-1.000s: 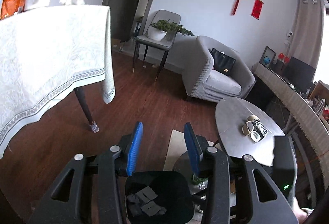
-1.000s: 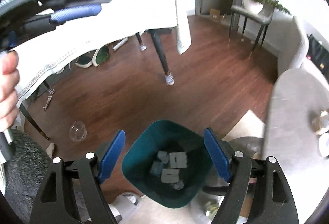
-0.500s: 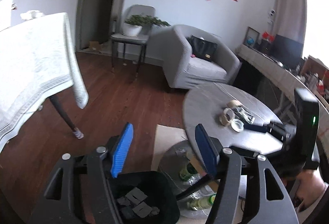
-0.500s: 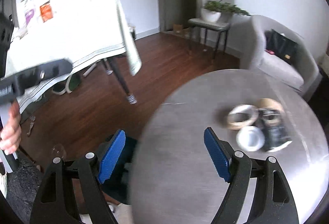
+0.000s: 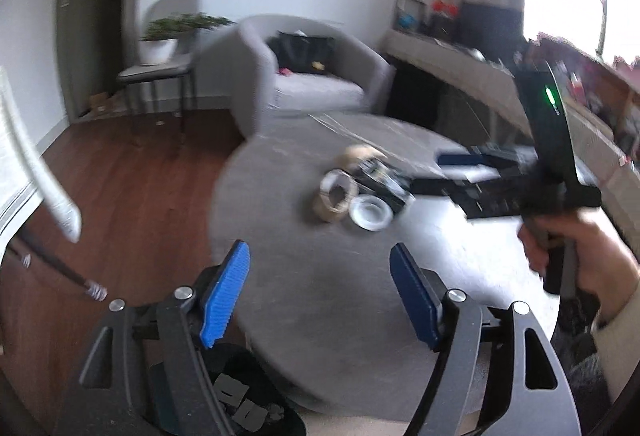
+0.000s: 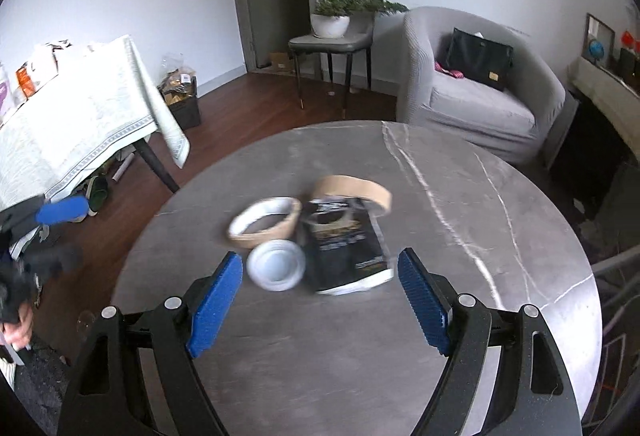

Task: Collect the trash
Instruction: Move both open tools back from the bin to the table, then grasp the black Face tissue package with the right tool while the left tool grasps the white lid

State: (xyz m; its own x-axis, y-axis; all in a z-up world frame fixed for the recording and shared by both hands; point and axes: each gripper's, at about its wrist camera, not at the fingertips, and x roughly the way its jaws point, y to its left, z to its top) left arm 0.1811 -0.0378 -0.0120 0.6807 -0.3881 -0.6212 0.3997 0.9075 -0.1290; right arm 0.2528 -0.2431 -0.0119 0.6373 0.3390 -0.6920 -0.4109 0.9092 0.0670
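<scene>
On a round grey marble table (image 6: 440,196) lie two brown tape rolls (image 6: 266,222) (image 6: 352,190), a white round lid (image 6: 276,264) and a black packet (image 6: 344,244). My right gripper (image 6: 319,256) hangs open just above and in front of them, with nothing between its pads. Over the table's near edge (image 5: 300,296) is my left gripper (image 5: 319,250). Its jaws are opening and hold nothing. A dark green bin (image 5: 240,408) with grey scraps inside sits below its left finger. The left wrist view is blurred but shows the tape roll (image 5: 336,196) and lid (image 5: 370,214).
A grey armchair (image 6: 480,104) with a black bag stands behind the table, next to a chair with a potted plant (image 6: 332,24). A cloth-covered table (image 6: 80,116) is at the left. A person's hand (image 5: 580,264) grips the right gripper's handle.
Both views swung from the bin on the floor up to the round table. The left jaws have spread wider. The bin has left the right wrist view.
</scene>
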